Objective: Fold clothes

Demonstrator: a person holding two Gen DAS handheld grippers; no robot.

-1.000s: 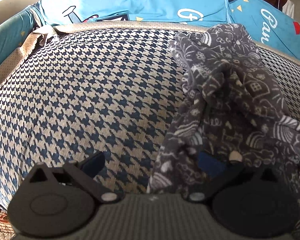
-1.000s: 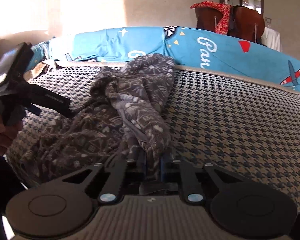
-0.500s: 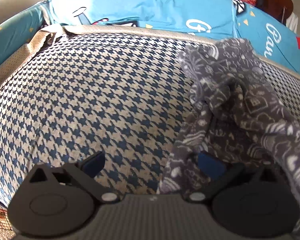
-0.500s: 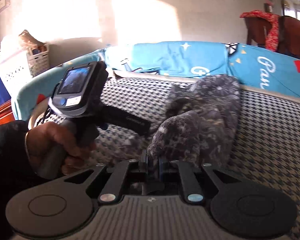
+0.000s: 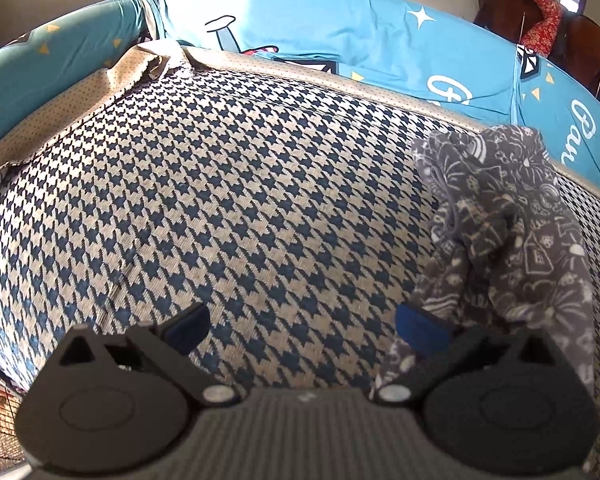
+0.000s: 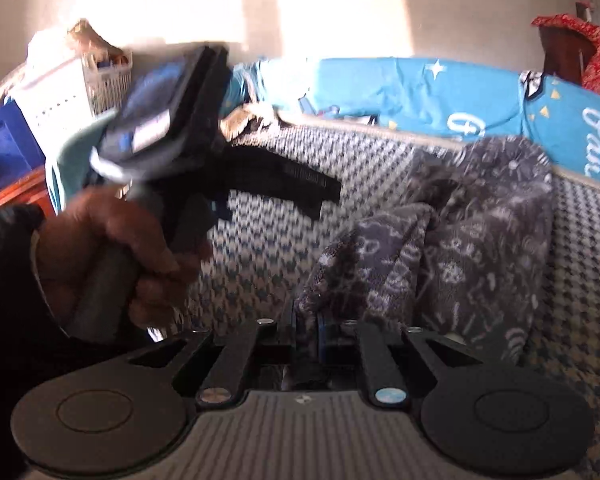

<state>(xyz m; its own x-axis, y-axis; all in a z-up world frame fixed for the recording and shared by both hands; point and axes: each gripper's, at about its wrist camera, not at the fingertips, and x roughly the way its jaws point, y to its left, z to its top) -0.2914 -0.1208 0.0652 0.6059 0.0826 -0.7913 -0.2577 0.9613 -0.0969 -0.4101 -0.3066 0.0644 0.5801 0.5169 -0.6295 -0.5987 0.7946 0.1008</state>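
grey garment (image 6: 460, 248) x1; right tongs (image 6: 306, 326) clamping it; left tongs (image 5: 302, 326) agape

We note a sunlit pale wall (image 6: 340, 12), a turquoise printed sheet (image 5: 340, 40) behind the houndstooth cover (image 5: 220, 200), and a white basket (image 6: 80, 88) at left.

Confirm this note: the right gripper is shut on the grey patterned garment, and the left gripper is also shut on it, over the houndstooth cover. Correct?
Not quite. The left gripper is open, its fingers spread wide over the houndstooth cover with nothing between them, as the left wrist view shows. The right gripper is indeed shut on the grey patterned garment.
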